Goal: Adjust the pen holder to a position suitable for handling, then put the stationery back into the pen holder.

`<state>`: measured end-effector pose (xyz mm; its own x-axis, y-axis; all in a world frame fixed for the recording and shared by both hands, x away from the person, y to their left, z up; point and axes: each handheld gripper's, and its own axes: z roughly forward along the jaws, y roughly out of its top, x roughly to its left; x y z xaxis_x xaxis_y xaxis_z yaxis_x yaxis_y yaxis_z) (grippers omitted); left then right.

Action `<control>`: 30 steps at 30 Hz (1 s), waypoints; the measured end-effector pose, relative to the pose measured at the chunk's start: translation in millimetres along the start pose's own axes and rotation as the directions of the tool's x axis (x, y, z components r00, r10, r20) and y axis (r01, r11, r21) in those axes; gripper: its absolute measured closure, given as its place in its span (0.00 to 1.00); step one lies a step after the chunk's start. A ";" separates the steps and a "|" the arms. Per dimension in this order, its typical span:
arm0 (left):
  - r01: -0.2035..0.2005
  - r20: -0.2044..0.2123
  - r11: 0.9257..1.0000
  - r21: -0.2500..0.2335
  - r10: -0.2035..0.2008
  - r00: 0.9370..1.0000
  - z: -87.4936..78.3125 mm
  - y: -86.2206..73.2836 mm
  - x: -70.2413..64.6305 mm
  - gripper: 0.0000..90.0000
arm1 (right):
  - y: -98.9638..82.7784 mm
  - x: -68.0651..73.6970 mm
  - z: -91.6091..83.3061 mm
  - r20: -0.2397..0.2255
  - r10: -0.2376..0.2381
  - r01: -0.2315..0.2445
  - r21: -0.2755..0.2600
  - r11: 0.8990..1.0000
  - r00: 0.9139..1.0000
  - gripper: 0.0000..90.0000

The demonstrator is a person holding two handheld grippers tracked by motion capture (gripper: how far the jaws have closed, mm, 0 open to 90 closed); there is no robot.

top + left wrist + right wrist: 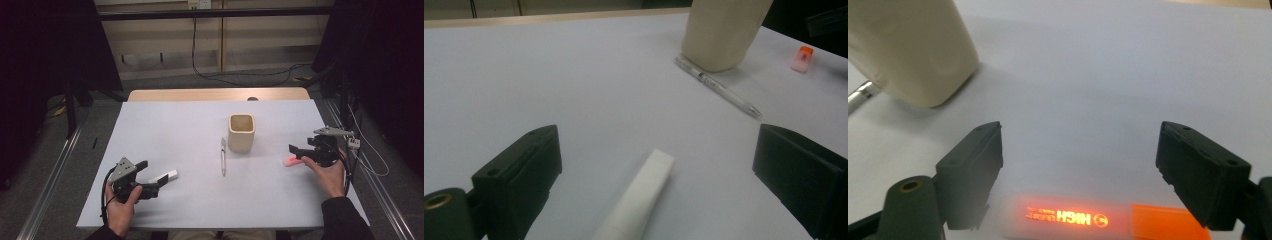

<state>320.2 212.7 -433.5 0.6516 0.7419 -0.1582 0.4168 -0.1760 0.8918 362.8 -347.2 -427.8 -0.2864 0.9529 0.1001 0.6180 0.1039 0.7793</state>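
Right gripper view: an orange highlighter (pixel 1103 219), smooth plastic, is seen lying crosswise between the spread jaws of the right gripper (pixel 1079 170), cap rightward; the left gripper (pixel 656 167) is held agape over a white tube (pixel 639 200).

A flat rectangular table with a matte white top (pixel 175 125) carries four things, and a strip of pale wood edge (pixel 215 94) shows along its far side. A cream, square-mouthed ceramic cup (pixel 242 132) stands upright right of the middle. Just beside the cup's left, a slim clear plastic pen (pixel 223 156) lies flat, running toward the near edge, its far end close to the cup's base. A short white plastic tube-shaped marker (pixel 164 177) lies at a slant near the front left. A stubby orange highlighter with a pale body (pixel 290 161) lies toward the right edge, well apart from the white marker.
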 end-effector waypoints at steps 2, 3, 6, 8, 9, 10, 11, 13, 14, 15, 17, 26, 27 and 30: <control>-0.002 0.000 1.000 0.003 0.002 1.000 0.8 0.1 -1.5 0.06 | -1.7 -5.6 -1.2 0.011 0.017 -0.017 0.003 1.000 1.000 0.26; -0.002 0.000 1.000 0.003 0.002 1.000 0.8 0.1 -1.5 0.06 | -1.7 -5.6 -1.2 0.011 0.017 -0.017 0.003 1.000 1.000 0.26; -0.008 -0.003 1.000 0.004 0.008 1.000 0.7 0.4 -3.2 0.06 | -5.0 -15.5 -2.1 0.063 0.020 -0.023 0.038 0.999 0.998 0.31; -0.010 -0.005 1.000 0.004 0.010 1.000 0.7 0.4 -3.3 0.06 | -6.3 -20.3 -0.4 0.077 0.036 -0.042 0.069 0.997 0.996 0.33; -0.010 -0.006 1.000 0.011 0.010 1.000 1.4 -0.3 -2.2 0.06 | -6.3 -22.0 0.1 0.083 0.035 -0.042 0.075 0.996 0.996 0.37; -0.010 -0.006 1.000 0.011 0.010 1.000 1.4 -0.3 -2.2 0.06 | -5.4 -23.4 0.6 0.088 0.034 -0.041 0.079 0.996 0.996 0.43; -0.005 -0.003 1.000 0.014 0.005 1.000 2.2 -1.2 -0.5 0.06 | -4.0 -24.7 0.9 0.090 0.036 -0.043 0.079 0.996 0.995 0.46; 0.005 -0.006 1.000 0.009 -0.005 1.000 2.0 -1.0 0.4 0.06 | 0.3 -25.8 2.1 0.108 0.019 -0.031 0.112 0.993 0.994 0.59; 0.002 -0.003 1.000 0.006 -0.002 1.000 1.6 -0.6 0.4 0.06 | 2.4 -27.0 3.0 0.116 0.000 -0.015 0.127 0.992 0.993 0.64; -0.002 -0.001 1.000 0.005 0.002 1.000 1.3 -0.2 -0.1 0.06 | 4.2 -29.0 3.9 0.126 0.002 -0.020 0.135 0.991 0.992 0.64; -0.008 0.002 1.000 0.004 0.008 1.000 1.2 0.2 -0.8 0.06 | 5.1 -31.5 4.9 0.127 0.009 -0.026 0.132 0.991 0.992 0.71; -0.011 -0.005 1.000 0.007 0.011 1.000 1.3 0.4 -2.9 0.06 | -1.7 -36.6 20.2 0.103 0.043 -0.060 0.177 0.982 0.994 1.00; -0.017 -0.005 1.000 0.012 0.017 1.000 1.1 0.3 -3.5 0.06 | -2.3 -36.3 21.4 0.096 0.045 -0.062 0.184 0.981 0.994 1.00; -0.020 -0.005 1.000 0.014 0.020 1.000 1.0 0.2 -4.1 0.06 | -2.5 -35.1 23.8 0.104 0.016 -0.037 0.198 0.980 0.994 1.00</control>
<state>318.3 209.1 -433.1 0.6566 0.7416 -0.1376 0.4124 -0.2003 0.8887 388.7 -374.1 -447.9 -0.1989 0.9788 0.0481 0.7606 0.1232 0.6374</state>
